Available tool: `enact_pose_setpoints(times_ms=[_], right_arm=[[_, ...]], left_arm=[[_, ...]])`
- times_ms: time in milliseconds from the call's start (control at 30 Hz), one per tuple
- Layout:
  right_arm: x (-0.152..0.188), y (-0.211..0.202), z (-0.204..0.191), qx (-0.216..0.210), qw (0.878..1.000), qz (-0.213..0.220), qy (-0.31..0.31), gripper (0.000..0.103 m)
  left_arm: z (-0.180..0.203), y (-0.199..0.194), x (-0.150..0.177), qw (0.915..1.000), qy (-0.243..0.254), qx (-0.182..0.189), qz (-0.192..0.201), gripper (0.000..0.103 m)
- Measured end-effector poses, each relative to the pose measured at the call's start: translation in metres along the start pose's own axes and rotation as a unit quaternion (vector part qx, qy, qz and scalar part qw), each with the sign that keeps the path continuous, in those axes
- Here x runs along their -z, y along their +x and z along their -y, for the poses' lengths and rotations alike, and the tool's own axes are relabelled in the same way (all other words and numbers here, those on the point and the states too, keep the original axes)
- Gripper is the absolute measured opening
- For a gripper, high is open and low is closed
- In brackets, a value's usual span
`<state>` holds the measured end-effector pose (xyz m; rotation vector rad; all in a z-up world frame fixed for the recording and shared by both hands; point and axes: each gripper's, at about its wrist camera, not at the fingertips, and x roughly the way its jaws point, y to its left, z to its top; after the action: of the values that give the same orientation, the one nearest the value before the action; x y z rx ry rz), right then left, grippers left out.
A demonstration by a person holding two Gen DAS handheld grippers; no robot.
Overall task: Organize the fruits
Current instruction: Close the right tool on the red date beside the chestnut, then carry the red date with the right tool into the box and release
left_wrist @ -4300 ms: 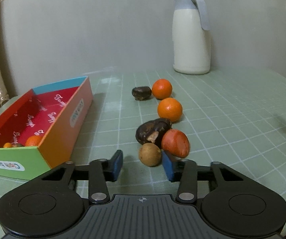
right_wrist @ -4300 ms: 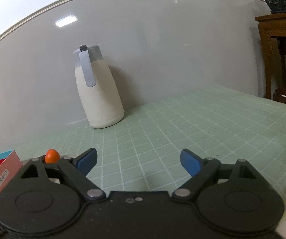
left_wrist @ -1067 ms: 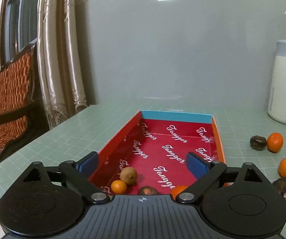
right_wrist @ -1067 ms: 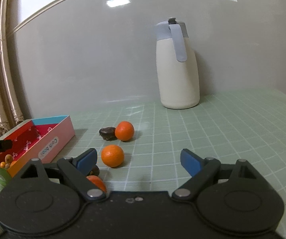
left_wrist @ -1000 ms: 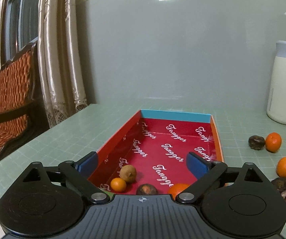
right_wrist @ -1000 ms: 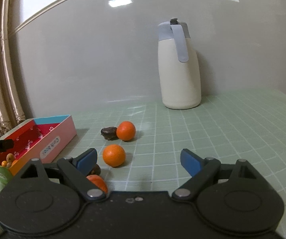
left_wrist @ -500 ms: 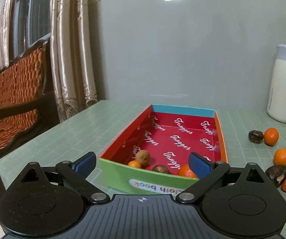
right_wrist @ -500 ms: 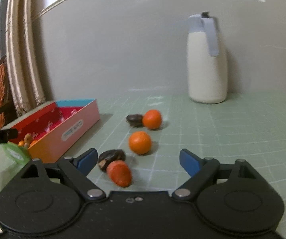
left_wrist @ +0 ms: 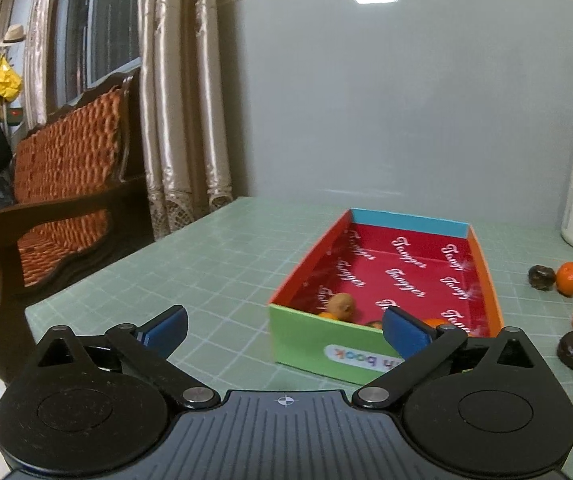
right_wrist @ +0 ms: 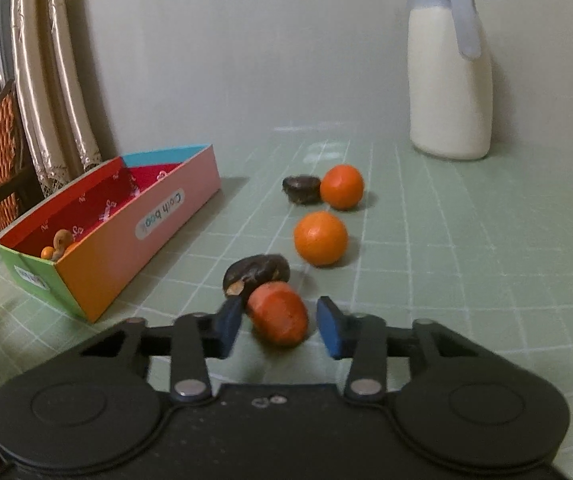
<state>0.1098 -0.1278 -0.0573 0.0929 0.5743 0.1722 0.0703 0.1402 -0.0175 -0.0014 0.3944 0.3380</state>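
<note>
A colourful cardboard box with a red inside holds a brown fruit and small orange fruits. My left gripper is open and empty, in front of and left of the box. On the table lie a red-orange fruit, a dark fruit touching it, two oranges and another dark fruit. My right gripper is partly closed around the red-orange fruit, its blue pads on either side with small gaps.
A white jug with a grey lid stands at the back by the wall. A wooden chair with orange cushion and curtains are beyond the table's left edge. The table has a green grid cover.
My left gripper pulled back and left from over the box, leaving the brown fruit inside. My right gripper moved down to the red-orange fruit and its jaws narrowed around it.
</note>
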Motion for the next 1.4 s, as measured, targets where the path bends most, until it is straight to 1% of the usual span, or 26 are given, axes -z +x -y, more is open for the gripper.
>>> enact_pose_setpoints(times_ms=[67, 100, 267, 567, 667, 967, 1200, 1400], right_arm=[[0.001, 0.004, -0.003, 0.003, 1.0, -0.005, -0.005, 0.036], [0.001, 0.004, -0.005, 0.007, 1.0, -0.004, -0.009, 0.033], [0.003, 0.0, -0.005, 0.005, 1.0, 0.001, -0.006, 0.032], [-0.004, -0.014, -0.006, 0.008, 0.999, 0.052, -0.005, 0.032], [-0.006, -0.016, -0.012, 0.002, 0.998, 0.062, -0.012, 0.032], [-0.01, -0.013, -0.032, -0.021, 0.996, 0.078, -0.025, 0.032], [-0.016, -0.01, -0.052, -0.049, 0.994, 0.093, -0.034, 0.032], [-0.021, -0.007, -0.073, -0.077, 0.991, 0.099, -0.048, 0.032]], left_arm=[[-0.004, 0.001, 0.0, 1.0, -0.002, -0.005, -0.001, 0.103], [-0.006, 0.001, 0.0, 1.0, -0.004, -0.007, -0.001, 0.103], [-0.015, 0.003, 0.001, 0.9998, -0.013, -0.015, -0.003, 0.103], [-0.026, 0.004, 0.004, 0.9992, -0.019, -0.034, -0.005, 0.103], [-0.034, 0.004, 0.005, 0.9987, -0.024, -0.044, -0.009, 0.103], [-0.061, 0.006, 0.011, 0.9964, -0.042, -0.072, -0.018, 0.103], [-0.085, 0.009, 0.016, 0.9935, -0.06, -0.093, -0.028, 0.103], [-0.102, 0.012, 0.021, 0.9908, -0.082, -0.099, -0.041, 0.103]])
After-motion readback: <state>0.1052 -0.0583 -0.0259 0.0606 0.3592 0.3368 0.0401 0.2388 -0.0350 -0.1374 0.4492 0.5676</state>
